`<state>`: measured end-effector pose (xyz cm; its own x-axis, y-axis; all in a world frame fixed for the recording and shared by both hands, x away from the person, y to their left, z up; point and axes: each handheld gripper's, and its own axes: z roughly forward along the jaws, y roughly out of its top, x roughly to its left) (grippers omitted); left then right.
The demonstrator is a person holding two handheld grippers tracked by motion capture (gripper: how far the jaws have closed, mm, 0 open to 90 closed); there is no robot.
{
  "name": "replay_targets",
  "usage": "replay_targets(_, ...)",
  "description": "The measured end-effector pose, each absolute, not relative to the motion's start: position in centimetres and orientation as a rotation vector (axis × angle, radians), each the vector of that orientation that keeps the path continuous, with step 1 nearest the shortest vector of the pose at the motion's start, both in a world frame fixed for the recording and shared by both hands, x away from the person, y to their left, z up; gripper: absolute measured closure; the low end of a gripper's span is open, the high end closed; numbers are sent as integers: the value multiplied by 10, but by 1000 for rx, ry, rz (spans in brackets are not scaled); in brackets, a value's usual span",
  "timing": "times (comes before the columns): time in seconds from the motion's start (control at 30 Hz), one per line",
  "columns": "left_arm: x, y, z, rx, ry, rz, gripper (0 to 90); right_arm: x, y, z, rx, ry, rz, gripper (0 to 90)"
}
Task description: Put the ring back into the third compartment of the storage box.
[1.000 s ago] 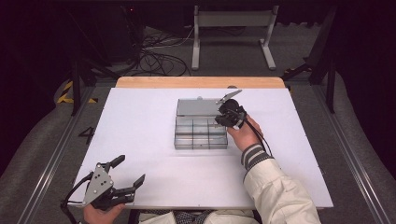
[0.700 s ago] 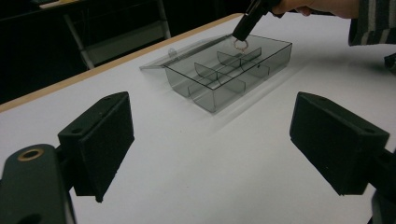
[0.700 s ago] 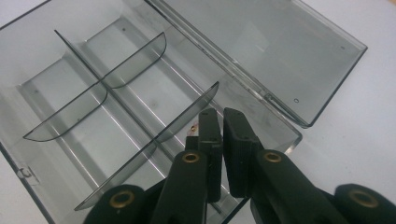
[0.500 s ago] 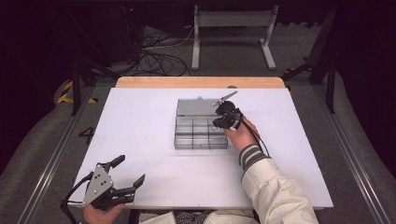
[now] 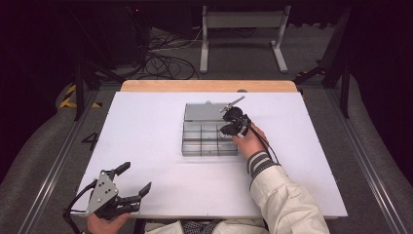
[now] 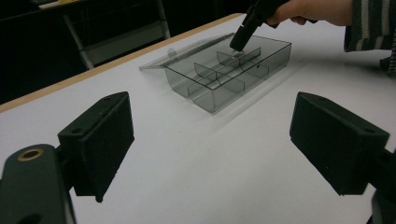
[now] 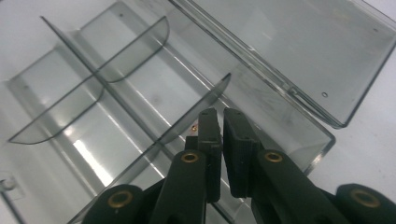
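Near edge, left: your left gripper (image 5: 127, 187) hangs over the near left corner of the white rectangular table (image 5: 146, 126), its jaws spread wide with nothing between them; its black pads (image 6: 100, 140) frame bare tabletop in the left gripper view.

Middle of the table: the clear grey plastic compartment box (image 5: 209, 139) lies flat with its long axis running left to right. Thin curved dividers (image 7: 128, 51) split the tray into cells. Its hinged transparent lid (image 5: 204, 111) is folded open and lies flat on the far side of the tray.

Right end of the box: your right gripper (image 5: 229, 131) points down into a cell at the tray's right end, jaws drawn almost together. From the gripper, the tray extends to the left and the lid lies beyond it, farther off; this hand is by far the nearer of the two to the box, the left one being well apart from it.

Hard to make out: a tiny orange-brown speck (image 7: 194, 126) shows at the tip of the closed jaws beside a divider. Whether it is a small part pinched there, or a glint, cannot be told. The jaws hide the cell floor directly beneath them, and your sleeve (image 5: 287, 204) is cut off at the near edge.
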<state>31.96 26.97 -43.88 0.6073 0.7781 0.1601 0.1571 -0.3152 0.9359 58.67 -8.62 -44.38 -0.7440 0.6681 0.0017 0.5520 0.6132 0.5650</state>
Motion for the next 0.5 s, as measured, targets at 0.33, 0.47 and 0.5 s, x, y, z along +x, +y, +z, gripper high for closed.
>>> replay_targets(0.33, 319, 270, -439, 1811, 759, 760, 142, 584, -89, -439, 1000, 2577, 817, 736)
replay_targets(0.47, 320, 270, -438, 1817, 750, 774, 141, 582, -91, -434, 992, 2576, 854, 672)
replay_targets(0.5, 320, 270, -438, 1817, 750, 774, 142, 581, -92, -432, 986, 2574, 875, 647)
